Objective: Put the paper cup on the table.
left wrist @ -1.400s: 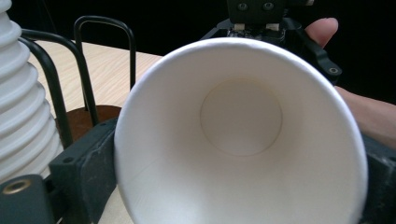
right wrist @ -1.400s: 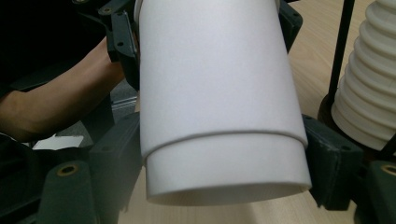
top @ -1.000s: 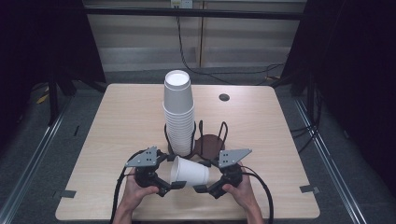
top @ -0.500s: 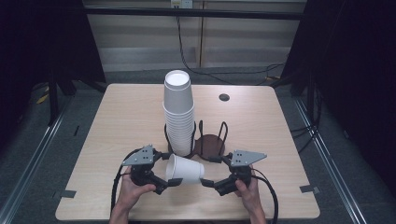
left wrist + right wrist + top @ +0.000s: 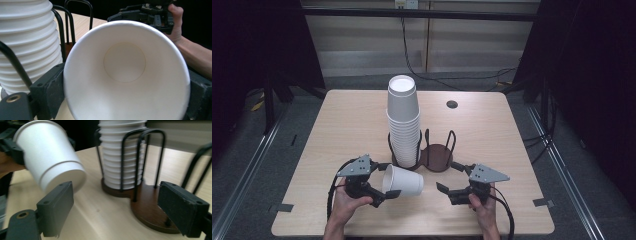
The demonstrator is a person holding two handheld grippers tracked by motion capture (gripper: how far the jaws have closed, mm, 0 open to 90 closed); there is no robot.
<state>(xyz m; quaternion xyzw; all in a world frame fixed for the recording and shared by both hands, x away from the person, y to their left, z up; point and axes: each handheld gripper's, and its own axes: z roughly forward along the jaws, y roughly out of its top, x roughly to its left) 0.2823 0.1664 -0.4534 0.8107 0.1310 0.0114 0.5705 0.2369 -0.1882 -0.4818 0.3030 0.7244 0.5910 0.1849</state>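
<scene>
A single white paper cup lies on its side above the table's front, its mouth toward my left gripper, which is shut on its rim. In the left gripper view I look straight into the cup, held between both jaws of the left gripper. My right gripper stands open to the right of the cup's base, a short gap away, with nothing between its jaws. In the right gripper view the cup hangs at upper left, beyond the open right gripper.
A tall stack of white cups stands in a black wire holder. Its brown base has a second, empty ring beside the stack. A small dark disc lies at the back right of the wooden table.
My right gripper has drawn back to the right, away from the cup's base, and now stands apart from it. The left gripper has kept the cup in about the same place.
</scene>
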